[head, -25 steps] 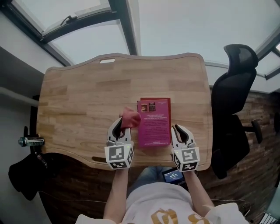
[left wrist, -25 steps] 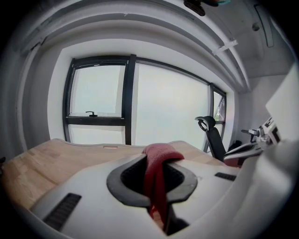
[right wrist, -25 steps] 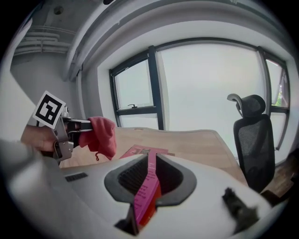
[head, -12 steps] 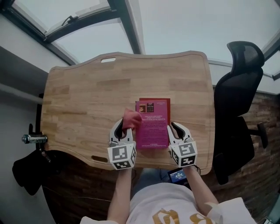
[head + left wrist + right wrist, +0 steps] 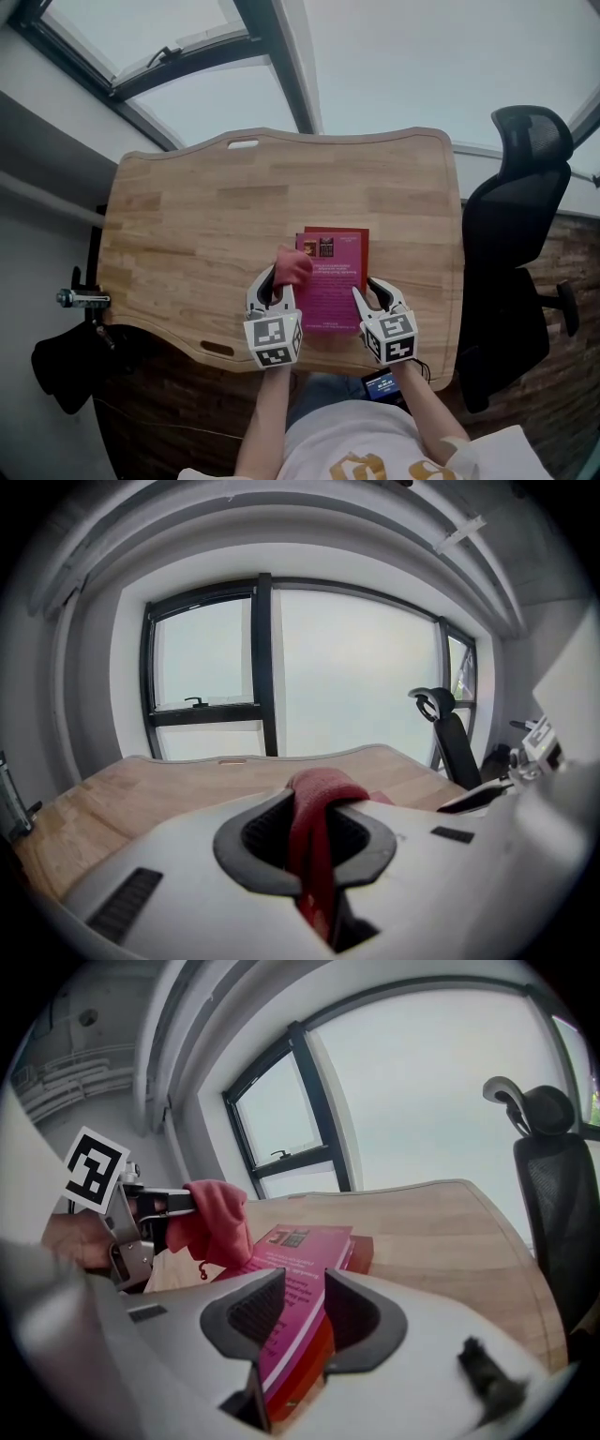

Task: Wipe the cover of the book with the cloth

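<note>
The left gripper (image 5: 274, 283) is clamping a fold of the red cloth (image 5: 292, 264) between shut jaws and is holding it at the book's left edge. The pink book (image 5: 335, 277) is lying near the front of the table (image 5: 187, 216). At the book's near right corner, the right gripper (image 5: 373, 291) has just been opening its jaws. That corner is sitting between them, and the pads do not seem to be pressing it.

If wiping is starting before that corner is pinned, the book is likely to slide or swivel under the cloth. With only a thin fold pinched, a hard stroke could tug the cloth free.

The left gripper view is showing that pinched fold but not the book's cover. The right gripper view is showing a redder book under the pink one, which the head view is showing only as a red margin.
</note>
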The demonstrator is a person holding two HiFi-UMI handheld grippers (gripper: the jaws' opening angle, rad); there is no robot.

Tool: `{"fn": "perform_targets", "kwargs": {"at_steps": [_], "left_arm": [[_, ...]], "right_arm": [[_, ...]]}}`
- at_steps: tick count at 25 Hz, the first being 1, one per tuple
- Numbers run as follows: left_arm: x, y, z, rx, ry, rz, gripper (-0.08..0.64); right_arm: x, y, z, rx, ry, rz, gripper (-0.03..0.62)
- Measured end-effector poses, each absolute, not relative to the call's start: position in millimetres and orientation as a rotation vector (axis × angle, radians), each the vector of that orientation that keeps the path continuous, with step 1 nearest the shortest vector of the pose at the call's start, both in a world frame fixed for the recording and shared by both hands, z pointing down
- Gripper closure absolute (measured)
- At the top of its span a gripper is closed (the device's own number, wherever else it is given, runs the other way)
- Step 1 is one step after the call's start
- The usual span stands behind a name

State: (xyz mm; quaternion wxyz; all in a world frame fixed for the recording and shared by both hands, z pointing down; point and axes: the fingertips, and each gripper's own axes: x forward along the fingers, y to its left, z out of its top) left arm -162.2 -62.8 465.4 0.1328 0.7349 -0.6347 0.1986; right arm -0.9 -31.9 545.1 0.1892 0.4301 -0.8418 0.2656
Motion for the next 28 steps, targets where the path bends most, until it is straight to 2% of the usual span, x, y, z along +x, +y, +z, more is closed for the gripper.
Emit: {"fn": "perform_targets", "kwargs": {"at_steps": [12, 28], "left_arm": [[-168.4, -63.8, 466.2, 2.117, -1.847, 0.554, 0.512], [-172.6, -91.3, 488.8, 2.095, -1.791, 0.680, 0.512]], "right_arm": [[-6.8, -37.3, 560.7, 1.161, -2.343, 0.770, 0.449], [-6.8, -34.7, 572.6, 1.116, -2.328, 0.799, 0.439]]}}
